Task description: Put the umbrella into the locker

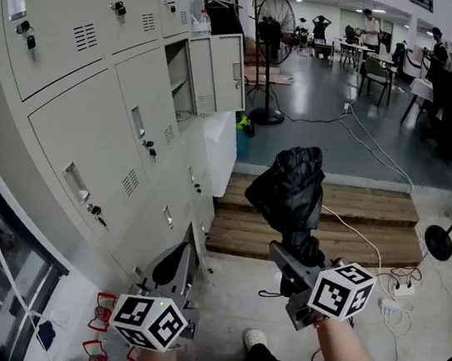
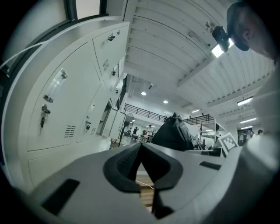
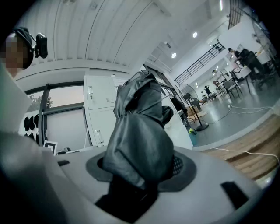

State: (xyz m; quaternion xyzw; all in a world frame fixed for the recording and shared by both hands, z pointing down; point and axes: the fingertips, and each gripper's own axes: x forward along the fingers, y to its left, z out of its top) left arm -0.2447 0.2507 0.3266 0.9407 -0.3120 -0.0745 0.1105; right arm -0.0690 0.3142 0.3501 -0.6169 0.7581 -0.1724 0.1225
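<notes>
A black folded umbrella (image 1: 289, 195) stands upright in my right gripper (image 1: 298, 264), which is shut on its lower end. In the right gripper view the umbrella (image 3: 139, 131) fills the space between the jaws of the right gripper (image 3: 140, 173). My left gripper (image 1: 171, 266) is low at the left, close to the grey lockers (image 1: 91, 126), its jaws shut with nothing in them. The left gripper (image 2: 141, 148) has the umbrella (image 2: 174, 133) ahead to its right. One locker (image 1: 179, 76) further along the row stands open, its door (image 1: 227, 70) swung out.
A low wooden platform (image 1: 320, 223) lies on the floor ahead, with white cables and a power strip (image 1: 397, 305) to its right. A floor fan (image 1: 273, 31) stands beyond the lockers, another fan base (image 1: 439, 243) at the right. People sit at tables (image 1: 380, 47) far back.
</notes>
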